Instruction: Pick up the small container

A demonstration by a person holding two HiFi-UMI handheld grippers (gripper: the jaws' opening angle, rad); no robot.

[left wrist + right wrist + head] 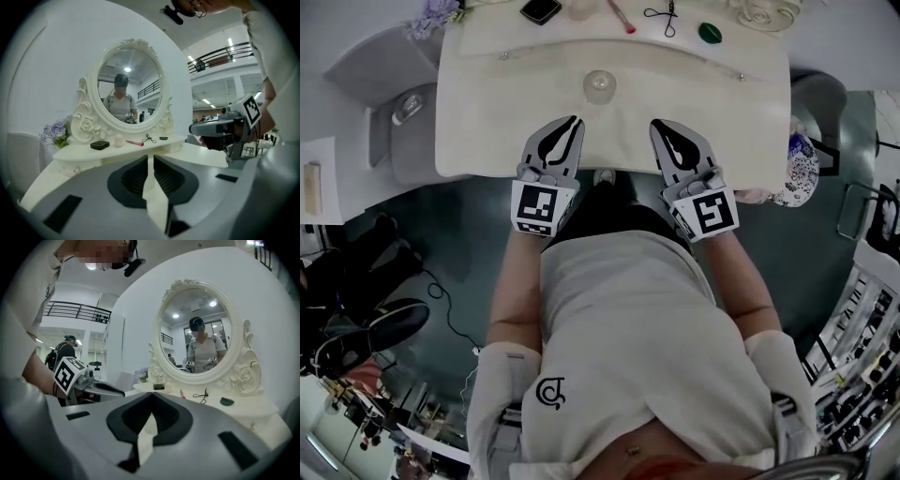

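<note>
The small container (599,86) is a clear round domed pot, alone on the white dressing table (487,122), just below its raised shelf. My left gripper (574,122) hovers over the table's front part, below and left of the pot, jaws together and empty. My right gripper (659,126) is level with it, below and right of the pot, also closed on nothing. The pot lies ahead of the gap between the two tips. In the left gripper view the left gripper (150,157) shows its jaws meeting at the tip; the right gripper (151,395) looks the same in its own view.
The shelf holds a black box (541,10), a pink brush (621,16), a black eyelash curler (664,16) and a green item (709,33). An oval mirror (129,89) stands behind it. Purple flowers (436,14) and a grey chair (384,66) are at the left.
</note>
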